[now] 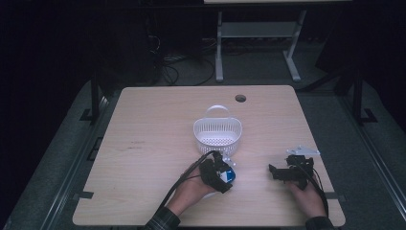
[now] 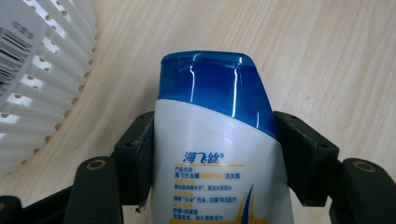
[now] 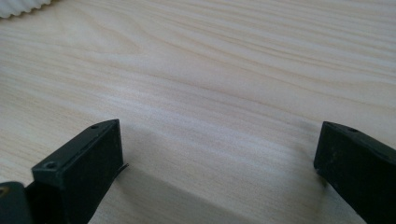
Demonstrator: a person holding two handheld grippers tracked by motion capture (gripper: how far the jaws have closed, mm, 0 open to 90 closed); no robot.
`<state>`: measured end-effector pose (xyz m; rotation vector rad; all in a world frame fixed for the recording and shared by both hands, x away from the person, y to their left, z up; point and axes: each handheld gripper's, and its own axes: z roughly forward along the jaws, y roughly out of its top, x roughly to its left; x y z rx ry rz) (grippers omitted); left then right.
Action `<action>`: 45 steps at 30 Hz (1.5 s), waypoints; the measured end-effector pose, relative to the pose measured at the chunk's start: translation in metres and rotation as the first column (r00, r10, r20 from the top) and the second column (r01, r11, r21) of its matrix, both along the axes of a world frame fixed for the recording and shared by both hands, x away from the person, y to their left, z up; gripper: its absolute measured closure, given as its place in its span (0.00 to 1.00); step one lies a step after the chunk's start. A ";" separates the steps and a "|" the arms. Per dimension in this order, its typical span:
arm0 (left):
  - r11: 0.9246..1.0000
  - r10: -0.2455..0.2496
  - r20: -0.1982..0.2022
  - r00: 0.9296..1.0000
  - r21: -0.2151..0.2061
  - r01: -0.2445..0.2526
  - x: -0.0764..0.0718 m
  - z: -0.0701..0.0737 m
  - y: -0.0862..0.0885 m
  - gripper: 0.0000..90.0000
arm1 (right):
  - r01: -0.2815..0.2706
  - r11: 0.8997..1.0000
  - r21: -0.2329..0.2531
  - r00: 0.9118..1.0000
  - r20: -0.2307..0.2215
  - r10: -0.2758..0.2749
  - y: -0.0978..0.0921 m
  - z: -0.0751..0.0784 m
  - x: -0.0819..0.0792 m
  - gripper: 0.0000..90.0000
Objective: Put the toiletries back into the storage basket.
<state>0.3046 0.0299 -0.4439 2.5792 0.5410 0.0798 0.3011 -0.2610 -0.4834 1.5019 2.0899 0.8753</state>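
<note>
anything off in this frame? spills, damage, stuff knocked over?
Nothing stands out. The white basket sits upright on the table with no spill around it. The left gripper is shut on the shampoo bottle, whose blue cap is closed and intact. The right gripper is open over bare wood.

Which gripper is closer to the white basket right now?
Left. The left gripper, shut on the shampoo bottle, sits just in front of the basket; the right gripper rests open farther to its right.
</note>
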 end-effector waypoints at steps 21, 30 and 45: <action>0.969 -0.070 0.032 0.997 -0.234 0.076 -0.009 0.029 0.036 0.39 | 0.000 1.000 0.000 1.000 0.000 0.000 0.000 0.000 0.000 0.01; 0.941 -0.084 0.041 0.996 -0.325 0.093 -0.007 0.039 0.056 0.39 | 0.000 1.000 0.000 1.000 0.000 0.000 0.000 0.000 0.000 0.01; 0.879 -0.126 0.065 0.990 -0.455 0.142 -0.007 0.058 0.079 0.40 | 0.000 1.000 0.000 1.000 0.000 0.000 0.000 0.000 0.000 0.01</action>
